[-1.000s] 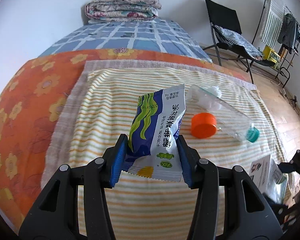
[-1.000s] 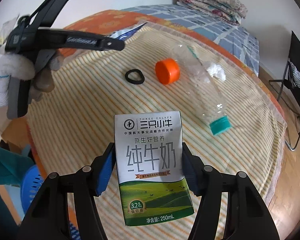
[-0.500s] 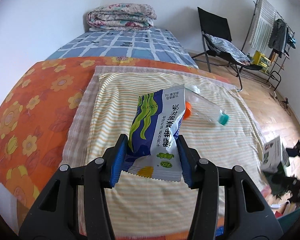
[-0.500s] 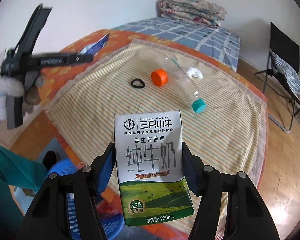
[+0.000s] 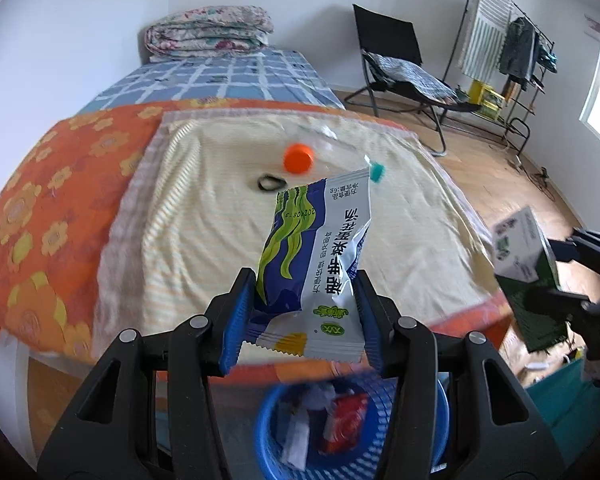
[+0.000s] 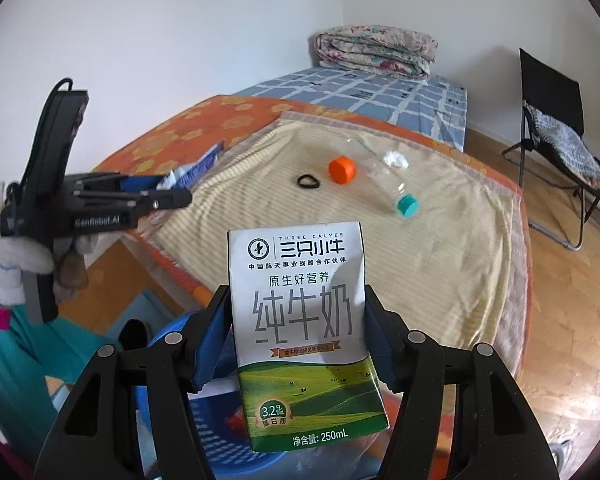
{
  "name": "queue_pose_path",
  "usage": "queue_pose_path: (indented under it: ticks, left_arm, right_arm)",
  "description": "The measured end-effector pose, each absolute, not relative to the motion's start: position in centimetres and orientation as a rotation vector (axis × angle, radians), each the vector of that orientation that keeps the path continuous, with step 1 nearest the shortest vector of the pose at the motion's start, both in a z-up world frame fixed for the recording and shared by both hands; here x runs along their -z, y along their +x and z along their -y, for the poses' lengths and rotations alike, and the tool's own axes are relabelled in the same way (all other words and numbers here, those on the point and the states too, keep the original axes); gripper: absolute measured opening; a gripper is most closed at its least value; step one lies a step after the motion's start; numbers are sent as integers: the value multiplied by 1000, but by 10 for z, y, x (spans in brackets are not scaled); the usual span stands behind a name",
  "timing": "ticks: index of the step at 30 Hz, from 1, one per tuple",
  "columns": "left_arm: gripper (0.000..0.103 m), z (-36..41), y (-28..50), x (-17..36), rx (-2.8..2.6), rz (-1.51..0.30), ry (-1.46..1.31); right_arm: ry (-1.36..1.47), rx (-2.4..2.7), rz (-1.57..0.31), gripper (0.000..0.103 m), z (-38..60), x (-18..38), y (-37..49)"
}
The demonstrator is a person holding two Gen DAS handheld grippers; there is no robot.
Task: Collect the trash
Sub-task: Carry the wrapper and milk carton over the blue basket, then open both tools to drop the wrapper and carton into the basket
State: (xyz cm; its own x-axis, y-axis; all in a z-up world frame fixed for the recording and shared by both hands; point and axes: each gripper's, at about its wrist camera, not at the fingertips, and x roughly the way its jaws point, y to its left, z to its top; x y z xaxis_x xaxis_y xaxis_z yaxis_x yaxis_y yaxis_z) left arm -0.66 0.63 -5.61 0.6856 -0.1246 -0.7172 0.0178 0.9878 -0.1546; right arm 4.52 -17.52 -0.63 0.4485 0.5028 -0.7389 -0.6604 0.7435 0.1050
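Note:
My left gripper (image 5: 306,280) is shut on a blue, green and white snack wrapper (image 5: 316,252), held in the air past the bed's near edge. Below it stands a blue basket (image 5: 272,412) with trash inside. My right gripper (image 6: 296,300) is shut on a white and green milk carton (image 6: 300,320), also above the blue basket (image 6: 172,328). On the striped cloth (image 6: 440,272) lie an orange cap (image 6: 342,169), a black hair tie (image 6: 309,181) and a clear bottle (image 6: 384,184) with a teal cap. The milk carton (image 5: 520,248) shows at the right of the left wrist view.
A folded quilt (image 5: 208,32) sits at the bed's far end. A black folding chair (image 5: 396,68) and a clothes rack (image 5: 504,48) stand on the wooden floor to the right. A gloved hand (image 6: 12,256) holds the left gripper (image 6: 180,184).
Both grippers pulled back from over the bed to beyond its near edge, each still holding its item. The blue basket has come into view below them.

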Motion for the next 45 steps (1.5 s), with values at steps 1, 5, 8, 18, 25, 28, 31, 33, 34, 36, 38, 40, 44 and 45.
queue_pose_path:
  ticks: [1,5,8,18,25,28,31,33,34,36,38,40,44,45]
  left_arm:
    - [50,-2,-15,60,86,-822,-139]
    - [50,8,-37,73,103,-852,-150]
    - [50,15,-51,83,108,-870,-147]
    - [50,33,-85,121,137,-957,-150]
    - [50,43,-96,141,146,-1012,-139]
    - [50,45,-99,149,148,-1035,-142]
    - [50,45,-99,154,152,-1054,-140]
    - [50,46,-100,157,155,-1061,-137]
    - [51,46,-98,157,154,-1063,-136]
    - [51,46,-98,158,151,-1067,-135]
    - [50,45,-98,158,147,-1067,-140]
    - [51,44,-97,158,140,-1068,-143]
    - [51,42,-96,160,131,-1078,-153]
    - [51,41,-96,160,130,-1079,-154]
  right_arm:
    - [-209,-726,-840,62,176,8,42]
    - [-210,-730,-850,62,177,16,25]
    - [-204,-734,-866,62,178,24,15]
    - [-188,-730,-932,62,179,53,-9]
    - [-187,-742,-993,62,177,73,-18]
    - [-186,-744,-1015,62,177,81,-21]
    - [-178,-749,-1042,62,175,87,-23]
    - [-183,-750,-1051,62,174,91,-24]
    - [-185,-751,-1054,62,173,92,-25]
    - [-186,-754,-1062,62,172,94,-26]
    - [-184,-755,-1069,63,171,96,-26]
    - [-178,-756,-1074,63,170,97,-26]
    - [-160,-761,-1081,63,170,98,-24]
    - [-157,-761,-1083,63,170,98,-24]
